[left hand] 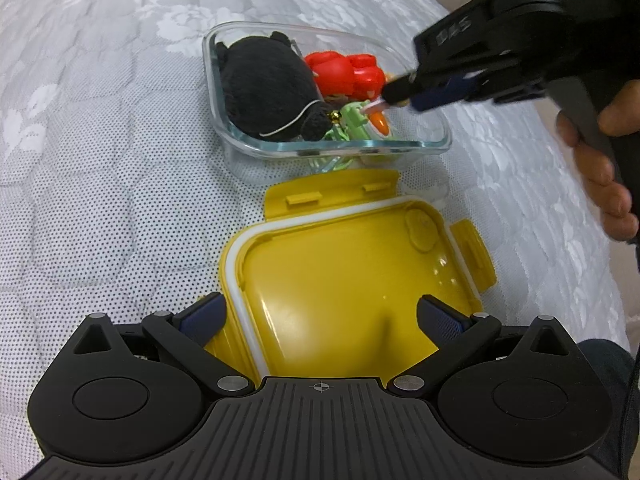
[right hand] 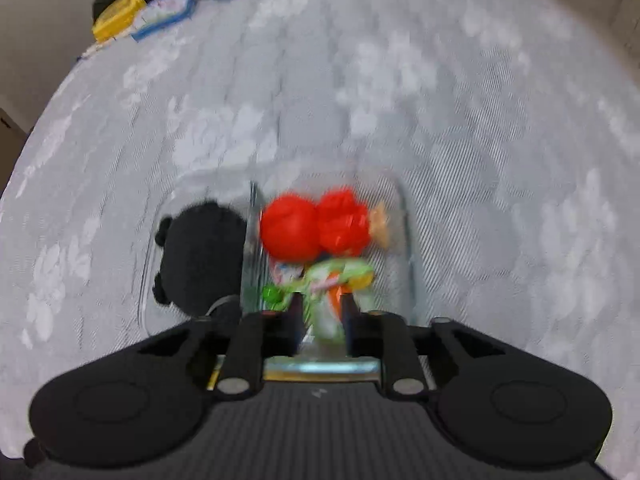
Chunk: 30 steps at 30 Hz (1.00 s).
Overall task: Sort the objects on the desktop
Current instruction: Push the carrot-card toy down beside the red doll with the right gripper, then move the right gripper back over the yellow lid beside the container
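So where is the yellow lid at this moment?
In the left wrist view the yellow lid lies upside down on the quilt, just before the glass container, between the open left gripper's fingers.

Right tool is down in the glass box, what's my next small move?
Probably open the right tool and lift clear: its narrow jaws hold the carrot toy low inside the glass container, beside the red figure and black plush.

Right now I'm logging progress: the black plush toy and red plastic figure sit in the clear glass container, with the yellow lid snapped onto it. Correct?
Not quite. The left wrist view shows the yellow lid lying upside down on the bedding beside the clear glass container, not snapped on. The black plush toy and red plastic figure are inside.
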Each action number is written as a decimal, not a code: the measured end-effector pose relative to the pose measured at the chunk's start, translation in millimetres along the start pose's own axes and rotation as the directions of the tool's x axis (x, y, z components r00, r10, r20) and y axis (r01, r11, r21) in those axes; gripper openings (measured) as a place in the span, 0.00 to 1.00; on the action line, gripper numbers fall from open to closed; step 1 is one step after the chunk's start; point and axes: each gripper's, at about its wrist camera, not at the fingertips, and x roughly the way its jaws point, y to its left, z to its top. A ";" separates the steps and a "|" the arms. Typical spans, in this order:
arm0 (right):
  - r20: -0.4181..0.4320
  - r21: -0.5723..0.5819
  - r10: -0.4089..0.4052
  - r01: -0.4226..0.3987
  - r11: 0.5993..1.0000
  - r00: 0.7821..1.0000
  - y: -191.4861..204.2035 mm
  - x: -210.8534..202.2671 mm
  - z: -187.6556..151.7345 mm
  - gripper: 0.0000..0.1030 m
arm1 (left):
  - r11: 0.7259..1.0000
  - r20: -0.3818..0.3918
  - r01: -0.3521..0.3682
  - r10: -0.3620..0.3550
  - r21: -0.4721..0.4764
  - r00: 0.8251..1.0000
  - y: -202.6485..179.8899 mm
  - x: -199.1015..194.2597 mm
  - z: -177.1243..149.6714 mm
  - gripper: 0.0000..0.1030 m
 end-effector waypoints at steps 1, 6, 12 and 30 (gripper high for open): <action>-0.003 -0.005 -0.002 0.002 1.000 1.000 0.2 -0.1 0.0 0.39 | 1.000 0.000 -0.001 0.001 0.000 1.000 -0.1 -0.1 0.0 1.00; -0.011 -0.042 -0.007 0.006 0.999 1.000 3.8 1.7 -3.3 0.43 | 1.000 -0.002 -0.006 0.006 0.008 1.000 -1.6 0.5 0.0 1.00; -0.004 -0.118 -0.001 0.001 0.993 1.000 13.6 9.1 -15.6 0.47 | 1.000 -0.002 -0.006 0.006 0.013 1.000 -0.6 0.2 0.0 1.00; -0.005 -0.356 -0.079 0.072 0.932 0.997 43.6 28.1 -33.1 0.50 | 0.999 -0.005 -0.012 0.012 0.037 1.000 -2.9 2.3 -0.2 1.00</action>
